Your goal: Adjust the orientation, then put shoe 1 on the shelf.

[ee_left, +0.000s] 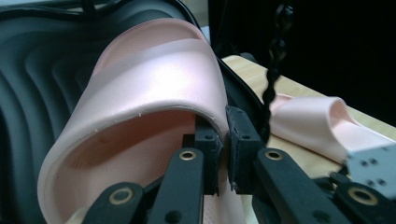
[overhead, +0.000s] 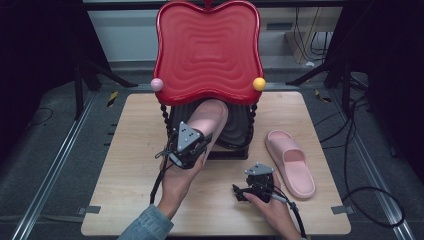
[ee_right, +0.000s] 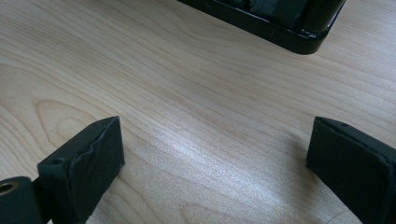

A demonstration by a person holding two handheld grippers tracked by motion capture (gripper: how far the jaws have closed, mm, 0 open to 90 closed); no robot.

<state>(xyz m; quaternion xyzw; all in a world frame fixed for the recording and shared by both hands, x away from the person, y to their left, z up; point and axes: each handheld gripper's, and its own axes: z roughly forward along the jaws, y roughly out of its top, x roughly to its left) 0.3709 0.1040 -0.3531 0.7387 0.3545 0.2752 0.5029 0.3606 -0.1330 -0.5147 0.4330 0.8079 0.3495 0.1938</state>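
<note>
The left gripper (overhead: 196,142) has its jaws clamped on the strap edge of a pink slipper (overhead: 207,120), pinching the band between the two black pads (ee_left: 208,140); in the left gripper view the strap arches up over the jaws. That slipper lies tilted on the black ribbed lower shelf (overhead: 235,131) of a small rack, under its red wavy top tray (overhead: 207,50), with the toe pointing in towards the back. The second pink slipper (overhead: 291,162) lies flat on the wooden table (overhead: 130,165), to the right of the rack and apart from it. The right gripper (overhead: 243,192) rests low over bare wood near the table's front edge, jaws spread wide with nothing between them, the rack's black base corner (ee_right: 299,39) just ahead of it
</note>
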